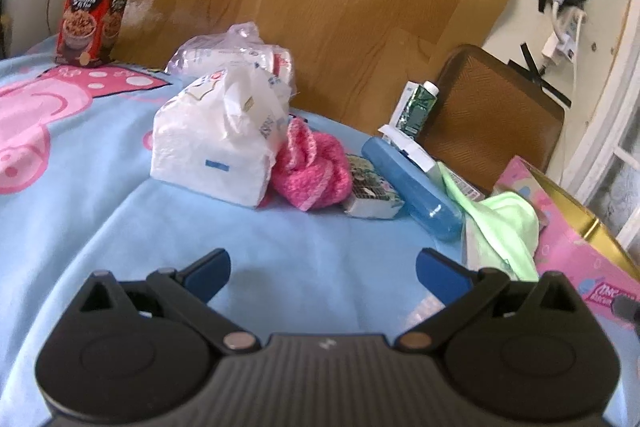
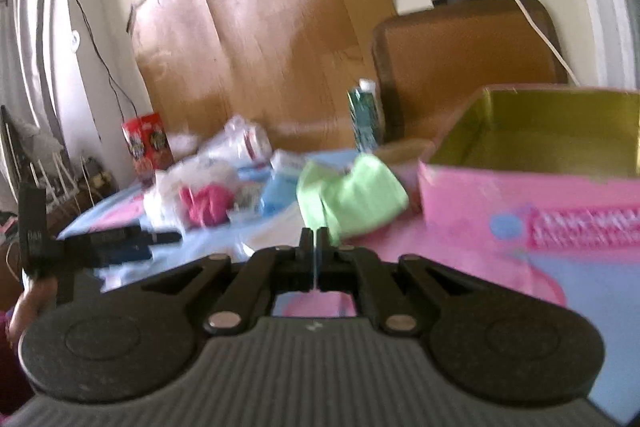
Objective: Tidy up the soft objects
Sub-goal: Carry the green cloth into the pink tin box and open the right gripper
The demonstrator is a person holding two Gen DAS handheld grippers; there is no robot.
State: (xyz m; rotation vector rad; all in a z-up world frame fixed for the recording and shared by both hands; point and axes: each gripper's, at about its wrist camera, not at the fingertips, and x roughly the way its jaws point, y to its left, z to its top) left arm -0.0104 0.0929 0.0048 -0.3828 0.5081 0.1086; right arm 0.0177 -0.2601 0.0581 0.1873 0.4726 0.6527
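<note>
Blue bedsheet (image 1: 160, 211) is cluttered: tissue pack (image 1: 216, 143), pink knit thing (image 1: 312, 171), then green cloth (image 1: 504, 223) by the pink box (image 2: 532, 187). Left gripper (image 1: 323, 267) gapes empty; right gripper (image 2: 315, 239) is closed on nothing. Cloth looks light and floppy, so pinch a bunched fold.

A red cereal box (image 1: 98, 9) stands upright at the far edge of the blue cartoon-print blanket (image 1: 100, 187), against a cardboard sheet (image 1: 320, 7). A blue cylindrical case (image 1: 412, 183) lies on its side beside a small printed carton (image 1: 370, 193). A green carton (image 1: 418, 107) stands before a brown chair (image 1: 492, 119).
</note>
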